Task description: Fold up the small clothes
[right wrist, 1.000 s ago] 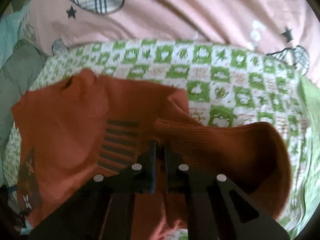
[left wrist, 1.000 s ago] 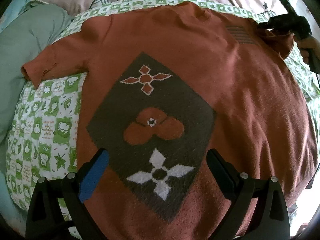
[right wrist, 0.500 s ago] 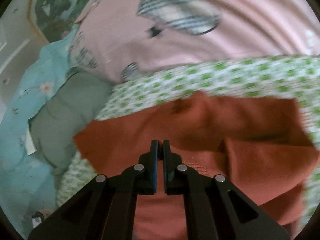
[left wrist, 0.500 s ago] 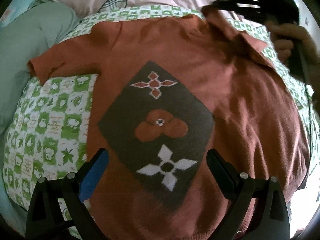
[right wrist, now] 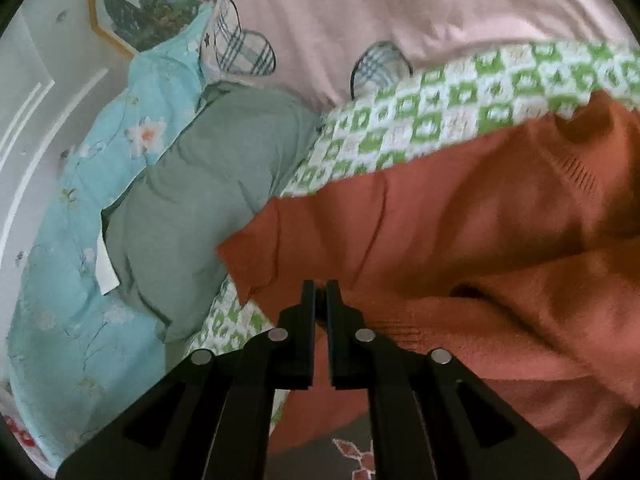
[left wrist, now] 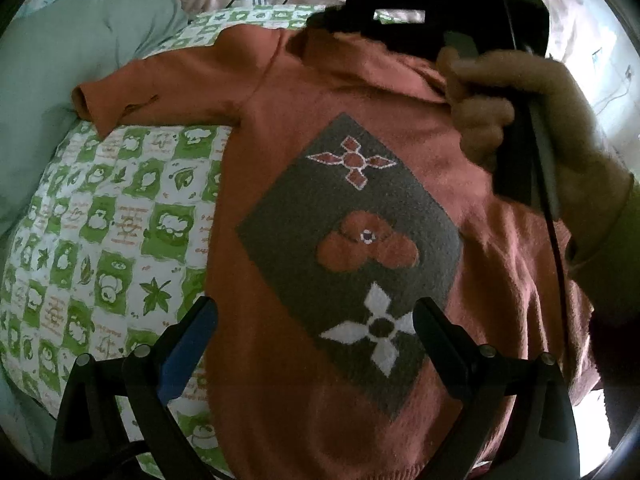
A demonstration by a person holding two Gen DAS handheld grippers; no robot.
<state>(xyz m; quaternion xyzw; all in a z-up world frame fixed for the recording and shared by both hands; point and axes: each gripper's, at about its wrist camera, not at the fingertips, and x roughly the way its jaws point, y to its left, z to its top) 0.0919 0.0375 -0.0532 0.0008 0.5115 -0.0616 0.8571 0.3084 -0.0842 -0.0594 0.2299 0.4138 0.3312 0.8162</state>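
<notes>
A rust-orange sweater point(left wrist: 280, 128) with a grey diamond panel of flower shapes lies spread face-up on a green-and-white checked quilt point(left wrist: 100, 216), one sleeve stretched toward a grey-green pillow point(right wrist: 208, 184); no box or basket shows in either view. The left gripper point(left wrist: 316, 320) hovers low over the hem with its jaws spread wide and nothing between them, while the right gripper point(right wrist: 320, 292), held in a hand point(left wrist: 540, 120) over the sweater's chest, is pinched almost fully together on a fold of the other sleeve. Behind the quilt lie a pink sheet with plaid hearts point(right wrist: 400, 12) and a pale blue flowered cover point(right wrist: 80, 280), beside a white panelled wall point(right wrist: 32, 100).
</notes>
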